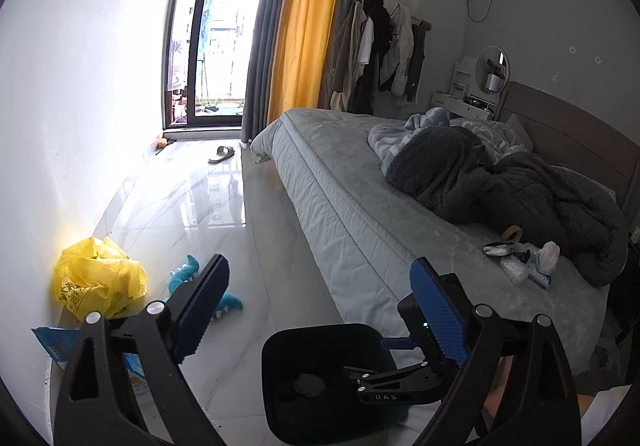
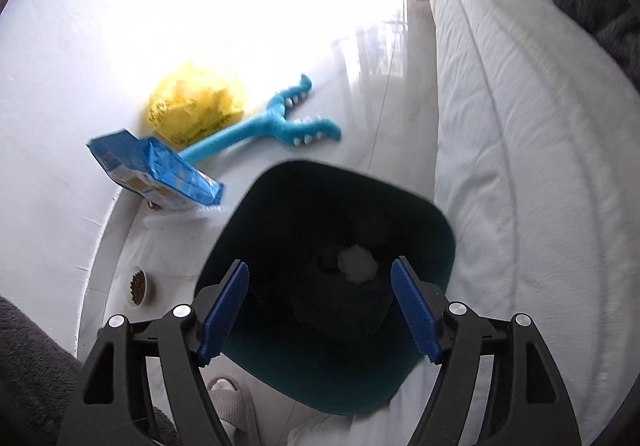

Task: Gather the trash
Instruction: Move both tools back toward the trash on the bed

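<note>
A dark trash bin (image 2: pixel 420 226) stands on the floor beside the bed, with a white crumpled wad (image 2: pixel 357 265) inside it. My right gripper (image 2: pixel 320 310) is open and empty, right above the bin's mouth. In the left wrist view the bin (image 1: pixel 280 374) is at the bottom, with the right gripper (image 1: pixel 400 374) over it. My left gripper (image 1: pixel 324 310) is open and empty above the floor. Small trash items (image 1: pixel 520 262) lie on the bed near the dark blanket. A crumpled yellow bag (image 1: pixel 100 282) lies by the wall and also shows in the right wrist view (image 2: pixel 196 105).
A blue toy (image 2: pixel 280 121), a blue packet (image 2: pixel 156 173) and a small bowl of pet food (image 2: pixel 138 286) lie on the floor by the wall. The bed (image 1: pixel 360 213) fills the right side. A slipper (image 1: pixel 221 153) lies near the balcony door.
</note>
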Demonstrator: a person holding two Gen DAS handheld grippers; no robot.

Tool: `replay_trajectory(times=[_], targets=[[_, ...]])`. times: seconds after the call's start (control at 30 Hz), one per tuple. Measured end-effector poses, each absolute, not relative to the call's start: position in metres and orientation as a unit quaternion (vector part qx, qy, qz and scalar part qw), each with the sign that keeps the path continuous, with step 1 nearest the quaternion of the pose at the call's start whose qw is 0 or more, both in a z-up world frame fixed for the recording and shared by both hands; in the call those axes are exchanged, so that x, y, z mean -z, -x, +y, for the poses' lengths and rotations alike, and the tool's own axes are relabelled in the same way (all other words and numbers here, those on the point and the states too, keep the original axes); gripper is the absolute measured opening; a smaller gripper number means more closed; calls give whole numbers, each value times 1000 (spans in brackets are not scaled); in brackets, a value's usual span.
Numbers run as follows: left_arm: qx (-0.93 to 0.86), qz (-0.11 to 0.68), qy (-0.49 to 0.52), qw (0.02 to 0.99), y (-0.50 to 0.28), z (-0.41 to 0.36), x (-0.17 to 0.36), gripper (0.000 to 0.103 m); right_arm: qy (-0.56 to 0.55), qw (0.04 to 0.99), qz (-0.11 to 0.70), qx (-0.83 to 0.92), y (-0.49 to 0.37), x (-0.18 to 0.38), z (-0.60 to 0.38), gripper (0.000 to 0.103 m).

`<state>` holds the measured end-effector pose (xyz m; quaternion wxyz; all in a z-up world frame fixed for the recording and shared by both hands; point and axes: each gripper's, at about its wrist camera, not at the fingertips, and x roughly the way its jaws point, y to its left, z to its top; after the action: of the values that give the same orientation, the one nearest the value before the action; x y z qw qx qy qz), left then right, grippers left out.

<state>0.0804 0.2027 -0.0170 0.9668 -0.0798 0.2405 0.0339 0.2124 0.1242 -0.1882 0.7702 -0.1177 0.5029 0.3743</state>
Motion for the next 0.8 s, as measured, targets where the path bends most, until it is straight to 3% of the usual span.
replay_trajectory(times=[0.1, 0.8], targets=[[-29, 237, 84, 967, -85, 195, 14, 94, 107, 785, 475, -383, -212, 166, 112, 82], [34, 243, 82, 966, -131, 120, 12, 95, 103, 858, 369, -342, -219, 74, -11, 84]])
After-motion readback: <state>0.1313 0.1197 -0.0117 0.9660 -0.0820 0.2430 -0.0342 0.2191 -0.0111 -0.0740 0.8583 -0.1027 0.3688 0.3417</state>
